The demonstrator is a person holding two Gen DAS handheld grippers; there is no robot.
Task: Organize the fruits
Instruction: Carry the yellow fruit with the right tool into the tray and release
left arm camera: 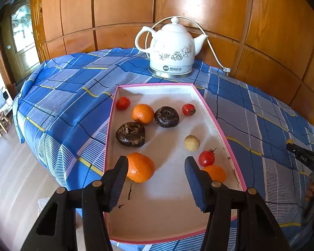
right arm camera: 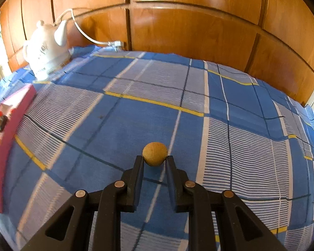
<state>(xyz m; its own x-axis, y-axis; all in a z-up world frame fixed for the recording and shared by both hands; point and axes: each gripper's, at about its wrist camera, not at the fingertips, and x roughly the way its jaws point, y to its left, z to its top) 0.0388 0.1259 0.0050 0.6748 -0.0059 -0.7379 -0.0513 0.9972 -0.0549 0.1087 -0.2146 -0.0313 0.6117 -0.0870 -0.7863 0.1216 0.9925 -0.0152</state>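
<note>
A small tan round fruit (right arm camera: 155,153) is pinched at the fingertips of the right gripper (right arm camera: 155,160) above the blue checked tablecloth (right arm camera: 198,96), while the left gripper (left arm camera: 156,163) is held part-open and empty over the pink-rimmed tray (left arm camera: 217,119) of fruit.

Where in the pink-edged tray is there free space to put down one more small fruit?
The tray floor nearest the left gripper is bare. A smaller free patch lies along the far wall, beyond the dark fruits. The middle and the right edge are crowded. The right gripper holds a small tan fruit over the cloth.
</note>
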